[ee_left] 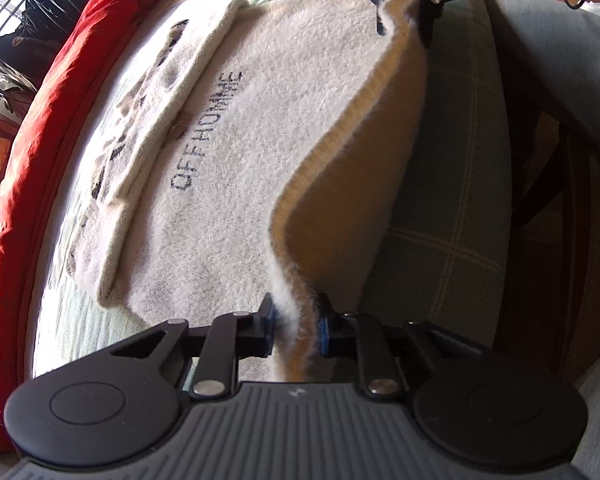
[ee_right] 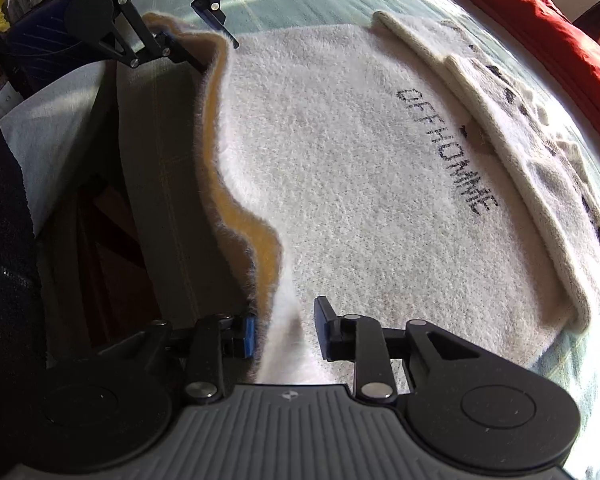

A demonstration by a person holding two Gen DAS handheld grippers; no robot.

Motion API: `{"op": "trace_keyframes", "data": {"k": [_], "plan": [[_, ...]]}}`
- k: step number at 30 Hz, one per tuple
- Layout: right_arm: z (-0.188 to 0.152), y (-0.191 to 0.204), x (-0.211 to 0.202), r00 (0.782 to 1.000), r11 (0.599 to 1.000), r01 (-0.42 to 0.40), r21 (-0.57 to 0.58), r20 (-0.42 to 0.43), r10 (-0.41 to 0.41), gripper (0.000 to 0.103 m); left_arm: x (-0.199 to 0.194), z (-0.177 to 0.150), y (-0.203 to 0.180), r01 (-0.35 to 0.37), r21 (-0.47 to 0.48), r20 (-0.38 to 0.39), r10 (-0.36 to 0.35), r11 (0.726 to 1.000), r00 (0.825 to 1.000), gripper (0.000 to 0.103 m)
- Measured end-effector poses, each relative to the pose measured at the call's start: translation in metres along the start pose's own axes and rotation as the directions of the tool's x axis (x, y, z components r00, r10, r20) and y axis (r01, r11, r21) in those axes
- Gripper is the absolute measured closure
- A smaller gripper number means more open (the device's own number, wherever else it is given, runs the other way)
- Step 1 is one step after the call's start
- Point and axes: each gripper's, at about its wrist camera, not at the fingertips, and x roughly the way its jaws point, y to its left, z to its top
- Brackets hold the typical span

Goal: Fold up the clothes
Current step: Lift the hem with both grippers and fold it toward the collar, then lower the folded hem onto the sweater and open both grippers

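Note:
A cream fuzzy sweater (ee_left: 260, 140) (ee_right: 360, 160) with dark lettering lies flat on a bed. One sleeve (ee_left: 172, 120) (ee_right: 520, 168) is folded across it. Its near hem is lifted off the bed's edge and stands up in a wavy ridge between the two grippers. My left gripper (ee_left: 296, 330) (ee_right: 220, 54) is shut on one end of that hem, blue pads pressing the fabric from both sides. At the other end, my right gripper (ee_right: 284, 332) (ee_left: 403, 36) stands open around the hem. The cloth rests by its blue pad, and a gap shows before the other finger.
A pale green plaid sheet (ee_left: 440, 220) (ee_right: 160, 160) covers the bed and hangs down its near side. A red quilt (ee_left: 60, 100) (ee_right: 540, 12) runs along the far side. Grey cloth (ee_left: 560, 60) lies beside the bed, and dark clothes (ee_left: 40, 12) hang beyond the quilt.

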Motion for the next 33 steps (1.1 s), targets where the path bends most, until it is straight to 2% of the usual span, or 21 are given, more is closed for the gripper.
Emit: {"op": "trace_keyframes", "data": {"k": [2, 5, 12, 22, 26, 33], "plan": [[0.000, 0.007, 0.004, 1.000, 0.999, 0.007, -0.042, -0.018, -0.007, 0.070, -0.002, 0.000, 0.001, -0.002, -0.005, 0.007, 0.002, 1.000, 1.000, 0.093], [0.000, 0.017, 0.006, 0.999, 0.995, 0.035, -0.099, -0.033, -0.038, 0.094, -0.008, 0.000, 0.003, -0.021, 0.002, 0.025, 0.021, 1.000, 0.999, 0.095], [0.010, -0.001, -0.016, 0.982, 0.978, 0.191, -0.079, 0.016, -0.190, 0.095, -0.015, 0.004, 0.022, -0.099, -0.010, 0.055, 0.100, 0.995, 0.993, 0.096], [0.031, -0.047, -0.028, 0.931, 0.931, 0.365, -0.021, 0.041, -0.364, 0.095, -0.006, 0.014, 0.073, -0.172, -0.058, 0.084, 0.177, 0.983, 0.981, 0.096], [0.039, -0.076, -0.031, 0.913, 0.914, 0.403, 0.039, 0.054, -0.405, 0.096, 0.007, 0.022, 0.095, -0.198, -0.081, 0.085, 0.205, 0.977, 0.975, 0.096], [0.056, -0.125, -0.023, 0.880, 0.882, 0.465, 0.076, 0.063, -0.470, 0.095, 0.029, 0.032, 0.140, -0.233, -0.124, 0.085, 0.244, 0.965, 0.966, 0.096]]}}
